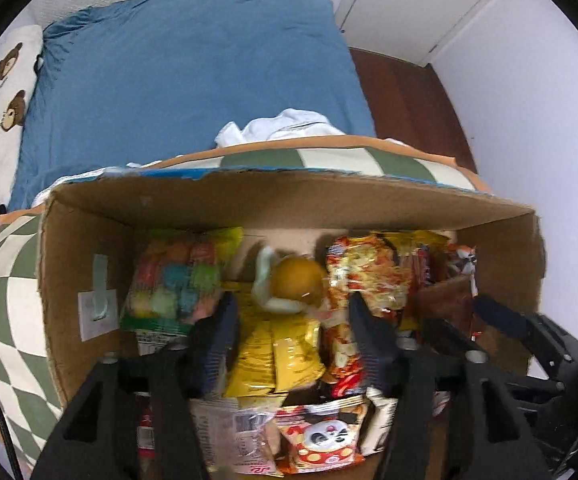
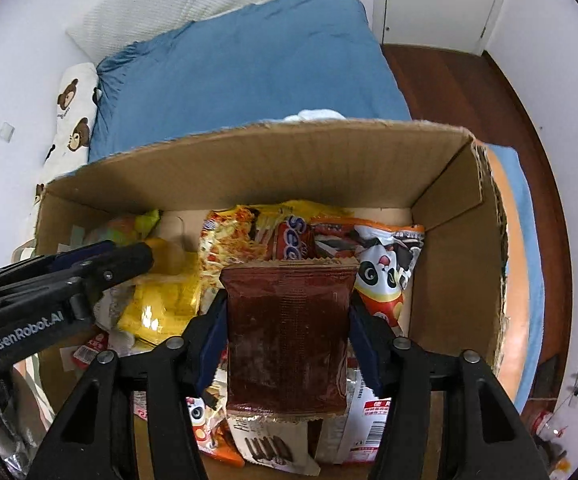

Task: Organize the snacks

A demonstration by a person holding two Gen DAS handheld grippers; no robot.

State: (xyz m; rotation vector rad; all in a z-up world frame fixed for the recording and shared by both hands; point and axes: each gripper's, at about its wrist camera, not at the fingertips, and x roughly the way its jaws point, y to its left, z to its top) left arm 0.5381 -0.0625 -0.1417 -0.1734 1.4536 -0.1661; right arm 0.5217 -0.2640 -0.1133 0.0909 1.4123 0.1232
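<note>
My right tool (image 2: pixel 287 332) over cardboard box (image 2: pixel 249 160), brown packet (image 2: pixel 287 332) between fingers; contact unclear. Left tool (image 1: pixel 289 320) apart, empty. Would release packet low, flat.

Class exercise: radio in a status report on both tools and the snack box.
Left tool open over yellow packet. Right tool astride brown packet, grip unclear. Both inside cardboard box. Crowded.

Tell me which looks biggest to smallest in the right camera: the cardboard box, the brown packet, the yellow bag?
1. cardboard box
2. brown packet
3. yellow bag
The brown packet sits closest to the camera, between the right gripper fingers, so its true size against the bag is unsure.
</note>
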